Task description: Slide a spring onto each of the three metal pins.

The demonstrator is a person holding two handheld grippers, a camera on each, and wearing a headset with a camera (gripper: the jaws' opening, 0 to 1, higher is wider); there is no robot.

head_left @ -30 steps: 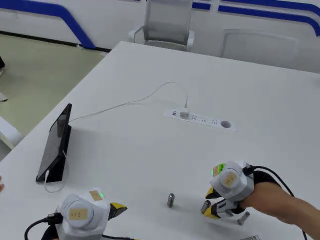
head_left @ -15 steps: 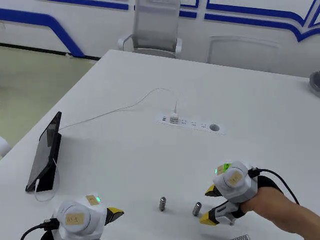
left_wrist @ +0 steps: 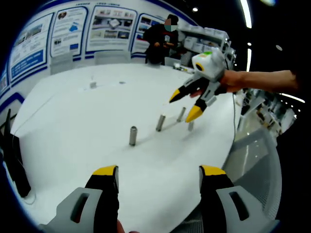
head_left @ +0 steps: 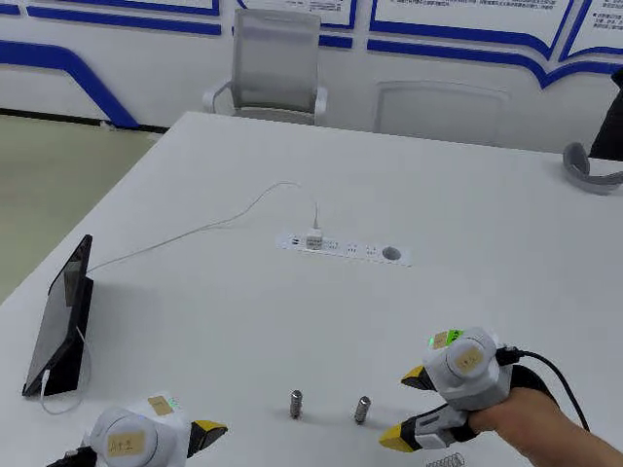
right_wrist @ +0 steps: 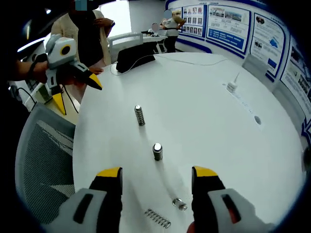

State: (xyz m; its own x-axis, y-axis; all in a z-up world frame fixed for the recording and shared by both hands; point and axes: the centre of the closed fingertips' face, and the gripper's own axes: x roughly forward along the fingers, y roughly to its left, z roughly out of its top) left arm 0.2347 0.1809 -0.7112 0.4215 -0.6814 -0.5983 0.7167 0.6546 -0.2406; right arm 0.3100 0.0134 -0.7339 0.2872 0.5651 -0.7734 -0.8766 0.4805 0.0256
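Two of the three metal pins already carry a spring: in the right gripper view we read coils on the far pin (right_wrist: pixel 139 115) and on the middle pin (right_wrist: pixel 157 151). The third pin (right_wrist: pixel 179 204) stands nearest to the right gripper (right_wrist: pixel 156 175) and looks bare, though it is too small in that view for us to be certain. The loose spring (right_wrist: pixel 158 218) lies flat on the white table (right_wrist: pixel 204 97), near the third pin but apart from it, just in front of the right gripper. We judge the step in hand to be the last one: fetching the final spring. The right gripper hovers over the table with its jaws spread and nothing between them. The left gripper (left_wrist: pixel 158 171), at the near left of the table, is likewise spread and empty, well apart from the pins. The next move calls for lowering the right gripper over the loose spring and closing lightly across its coils. The spring must then be raised upright, its bore aligned with the third pin, and slid down. We expect the spring to roll if nudged sideways.
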